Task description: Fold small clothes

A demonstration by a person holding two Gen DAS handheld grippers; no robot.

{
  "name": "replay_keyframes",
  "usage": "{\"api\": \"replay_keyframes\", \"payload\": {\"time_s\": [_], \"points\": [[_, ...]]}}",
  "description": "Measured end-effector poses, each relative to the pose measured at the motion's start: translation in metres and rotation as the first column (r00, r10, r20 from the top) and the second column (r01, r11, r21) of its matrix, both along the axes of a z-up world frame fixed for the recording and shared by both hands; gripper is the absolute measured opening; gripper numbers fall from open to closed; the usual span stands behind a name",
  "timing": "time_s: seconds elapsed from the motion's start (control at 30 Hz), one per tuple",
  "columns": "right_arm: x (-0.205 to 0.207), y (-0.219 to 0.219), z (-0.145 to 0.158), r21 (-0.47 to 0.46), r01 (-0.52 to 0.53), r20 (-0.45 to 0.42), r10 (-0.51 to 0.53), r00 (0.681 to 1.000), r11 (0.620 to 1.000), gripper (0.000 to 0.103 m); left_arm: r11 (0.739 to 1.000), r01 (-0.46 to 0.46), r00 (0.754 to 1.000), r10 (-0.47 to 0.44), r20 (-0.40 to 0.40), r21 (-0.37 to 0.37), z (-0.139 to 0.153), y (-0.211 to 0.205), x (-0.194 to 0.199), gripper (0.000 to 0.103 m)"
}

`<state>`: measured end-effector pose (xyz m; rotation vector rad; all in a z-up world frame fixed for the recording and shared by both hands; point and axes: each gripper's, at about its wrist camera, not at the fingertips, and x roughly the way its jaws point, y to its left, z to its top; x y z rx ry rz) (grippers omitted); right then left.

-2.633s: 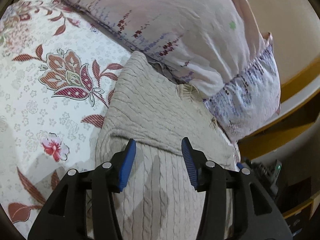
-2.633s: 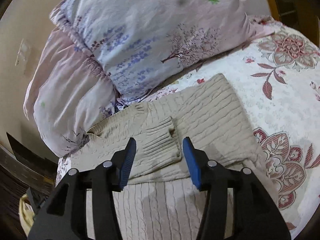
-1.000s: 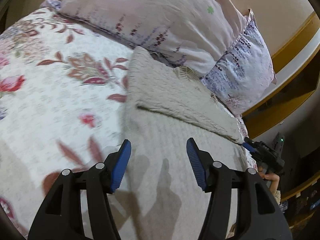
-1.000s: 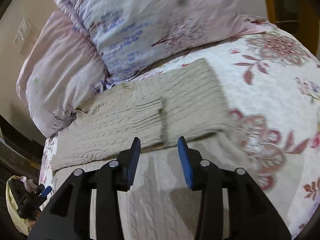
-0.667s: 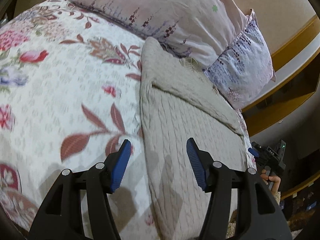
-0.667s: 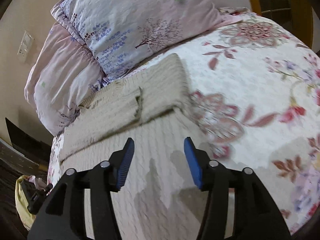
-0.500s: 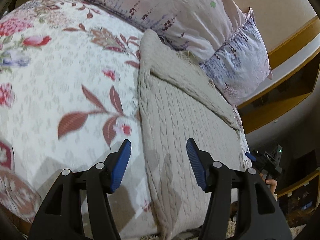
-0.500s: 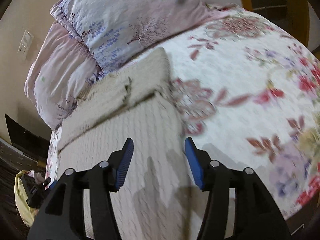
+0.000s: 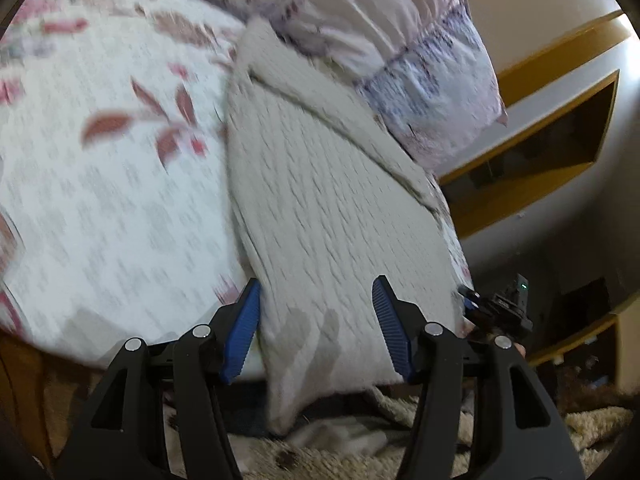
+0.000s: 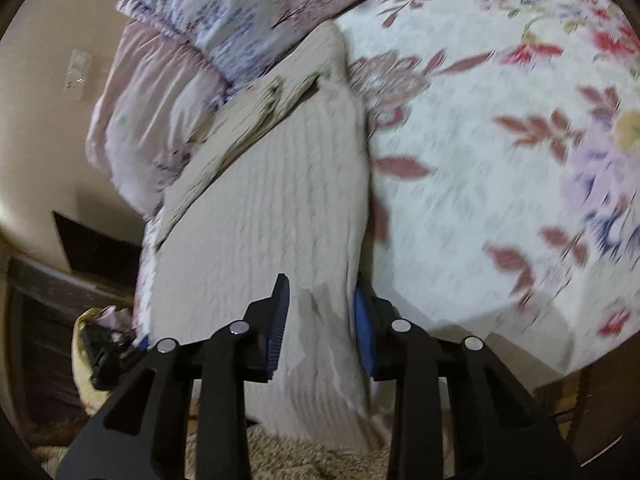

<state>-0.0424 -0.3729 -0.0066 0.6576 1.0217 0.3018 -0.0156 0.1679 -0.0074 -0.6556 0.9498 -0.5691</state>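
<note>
Floral bedspread [image 10: 500, 168] fills the room's bed, pillows [image 9: 360, 12] stacked at its head against a beige wall. Knit sweater [image 9: 332, 216] drapes over the bed's edge. Left gripper [image 9: 316, 320] gapes wide above it; right gripper [image 10: 320, 324] straddles the hem, narrower but open.

This is a bedroom in a home. A bed with a floral quilt [image 10: 500, 168] fills most of both views, and two pillows [image 10: 240, 12] in pale flowered cases lie stacked toward 12 o'clock. A wall switch plate [image 10: 78, 70] sits at 10 o'clock, wooden shelving [image 9: 560, 120] at 3 o'clock, and a shaggy rug [image 9: 560, 428] at 6 o'clock.
</note>
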Motion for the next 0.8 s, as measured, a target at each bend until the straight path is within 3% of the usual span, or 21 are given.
{"api": "replay_keyframes", "payload": {"time_s": [0.17,0.33,0.4,0.47,0.5,0.57,0.63,0.8], "points": [[-0.012,0.016,-0.002,0.021,-0.105,0.003,0.105,0.994,0.994,0.029,0.997,0.062,0.998,-0.063,-0.026,-0.044,-0.003,-0.011,-0.010,0.057],[-0.021,0.033,0.001,-0.008,-0.202,0.006,0.202,0.979,0.979,0.029,0.990,0.138,0.990,-0.139,-0.036,-0.035,-0.002,-0.025,-0.015,0.056],[-0.024,0.042,0.003,-0.036,-0.243,0.008,0.244,0.970,0.969,0.028,0.984,0.175,0.984,-0.176,-0.040,-0.021,-0.002,-0.033,-0.016,0.051],[-0.025,0.048,0.005,-0.068,-0.263,0.011,0.264,0.964,0.962,0.021,0.982,0.189,0.981,-0.189,-0.041,-0.004,-0.003,-0.038,-0.017,0.042],[-0.025,0.050,0.006,-0.080,-0.266,0.015,0.268,0.963,0.961,0.012,0.982,0.188,0.981,-0.188,-0.042,0.000,-0.004,-0.039,-0.016,0.038],[-0.024,0.051,0.010,-0.094,-0.257,0.035,0.261,0.965,0.962,0.009,0.984,0.178,0.983,-0.177,-0.045,-0.003,-0.004,-0.038,-0.014,0.018],[-0.023,0.052,0.018,-0.110,-0.241,0.074,0.250,0.965,0.964,0.008,0.987,0.159,0.987,-0.159,-0.036,0.005,-0.002,-0.034,-0.013,0.009],[-0.023,0.059,0.049,-0.204,-0.187,0.226,0.232,0.946,0.961,0.007,0.993,0.114,0.993,-0.115,0.015,0.024,0.014,-0.025,-0.011,0.006]]}}
